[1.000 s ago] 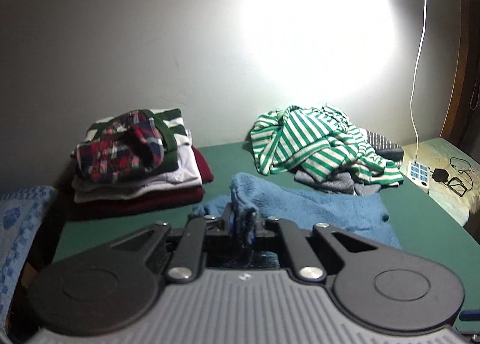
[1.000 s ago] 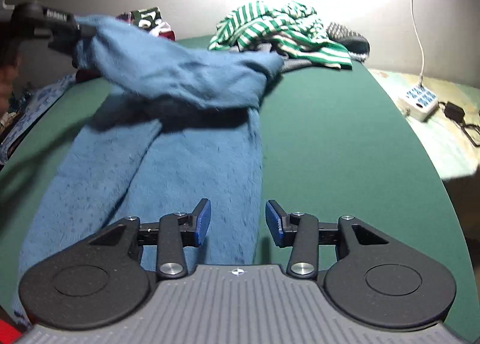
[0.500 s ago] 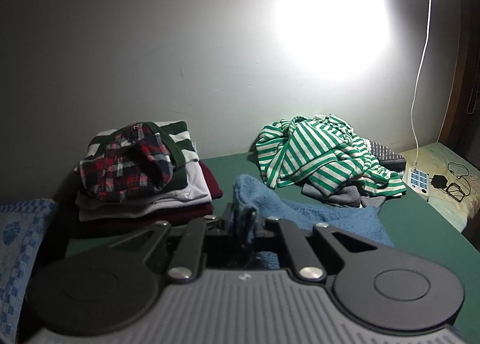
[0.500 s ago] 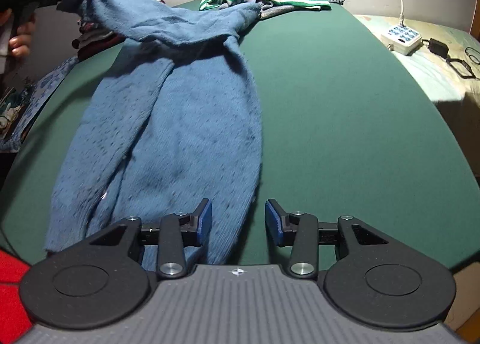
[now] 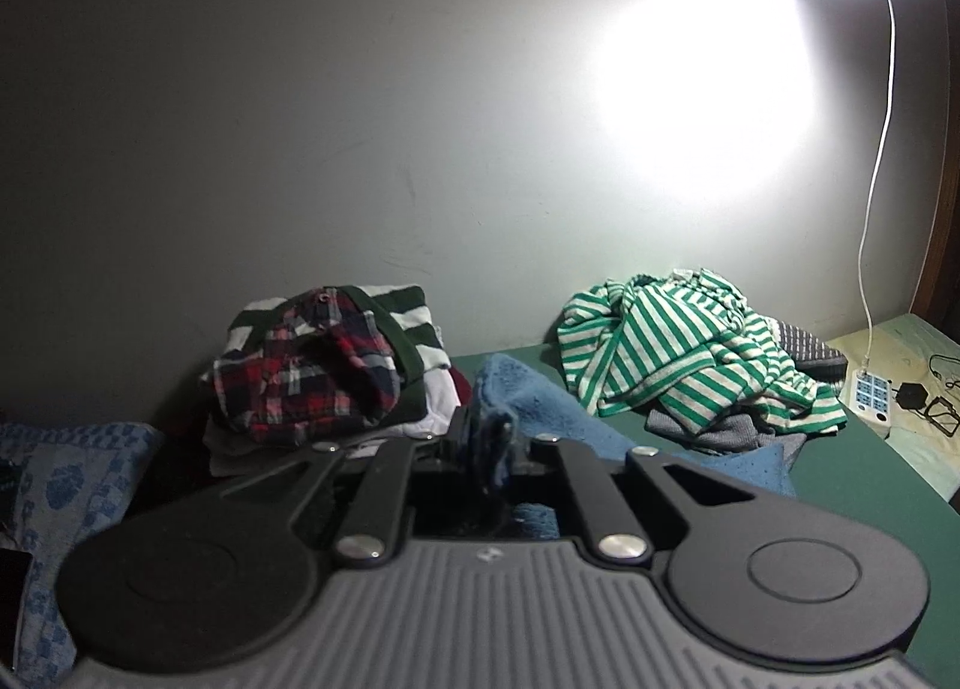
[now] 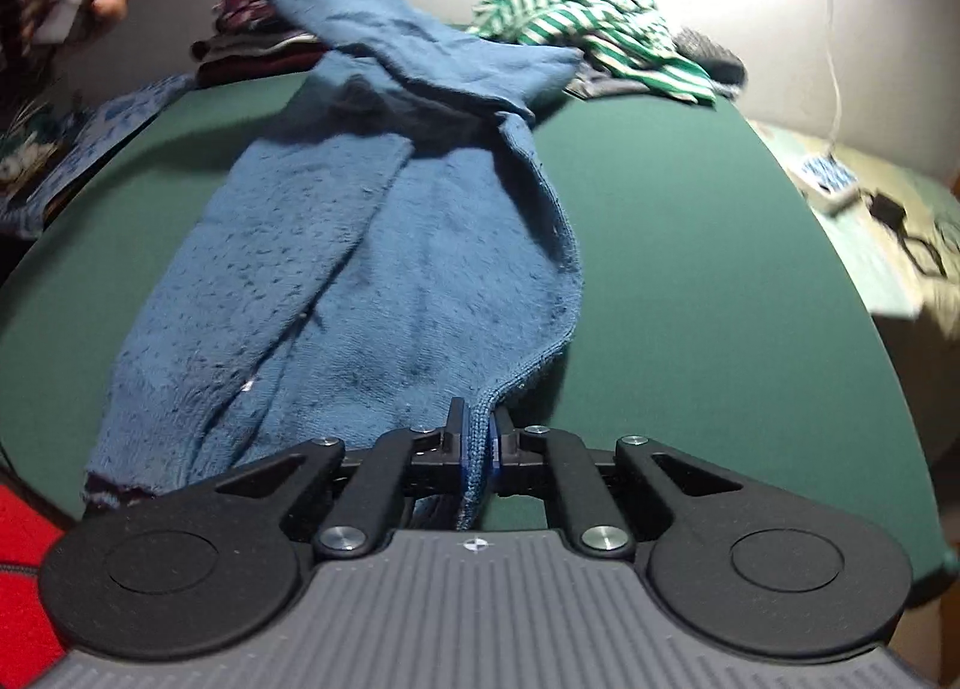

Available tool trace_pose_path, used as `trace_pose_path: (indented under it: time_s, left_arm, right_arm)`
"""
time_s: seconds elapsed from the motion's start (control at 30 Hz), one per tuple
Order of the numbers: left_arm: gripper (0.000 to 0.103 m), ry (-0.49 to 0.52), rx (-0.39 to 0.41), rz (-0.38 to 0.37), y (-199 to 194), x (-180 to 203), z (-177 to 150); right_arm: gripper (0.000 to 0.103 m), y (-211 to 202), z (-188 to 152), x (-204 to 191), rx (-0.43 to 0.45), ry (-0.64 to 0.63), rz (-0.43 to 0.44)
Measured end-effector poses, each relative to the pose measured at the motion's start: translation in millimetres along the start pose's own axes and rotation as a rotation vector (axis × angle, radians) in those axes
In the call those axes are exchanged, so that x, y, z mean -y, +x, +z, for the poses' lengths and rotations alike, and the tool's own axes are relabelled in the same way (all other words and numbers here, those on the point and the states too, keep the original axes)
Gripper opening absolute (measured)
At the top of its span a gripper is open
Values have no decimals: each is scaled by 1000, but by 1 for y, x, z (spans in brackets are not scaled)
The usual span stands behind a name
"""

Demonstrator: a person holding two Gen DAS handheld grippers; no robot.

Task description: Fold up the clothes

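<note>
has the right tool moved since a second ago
Yes. The right tool has come forward over the green table and closed on the blue garment's near edge; earlier it was open, short of it.

My right gripper (image 6: 478,445) has a grey ribbed body, two round black discs at its sides and black linkage arms fastened with silver screws. Its fingers (image 6: 457,440) carry blue pads. A small white cross mark sits at the centre of the grey body. My left gripper (image 5: 489,443) has the same grey ribbing, black discs, black arms and silver screws.
</note>
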State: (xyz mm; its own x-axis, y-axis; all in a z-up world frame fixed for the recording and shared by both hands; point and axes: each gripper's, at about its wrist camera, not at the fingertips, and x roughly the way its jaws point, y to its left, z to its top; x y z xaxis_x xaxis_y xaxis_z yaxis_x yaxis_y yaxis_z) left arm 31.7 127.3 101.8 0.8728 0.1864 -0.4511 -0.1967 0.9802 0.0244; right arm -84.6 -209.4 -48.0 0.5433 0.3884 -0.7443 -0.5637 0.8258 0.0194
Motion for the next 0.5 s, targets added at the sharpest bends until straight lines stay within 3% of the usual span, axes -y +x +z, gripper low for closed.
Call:
trace_pose_path:
  time_s: [0.23,0.47,0.5]
  left_arm:
    - [5,-23,25,59,-19,-30,10]
    - [5,-68,-34,127,-19,-61,-13]
    - [5,-68,-48,135,-17,-63,-17]
  right_arm:
    - [7,-8,11,-17,22,-136,116]
    - [8,-13,14,-23,-25,-226,237]
    - [14,-14,15,-22,-33,-232,255]
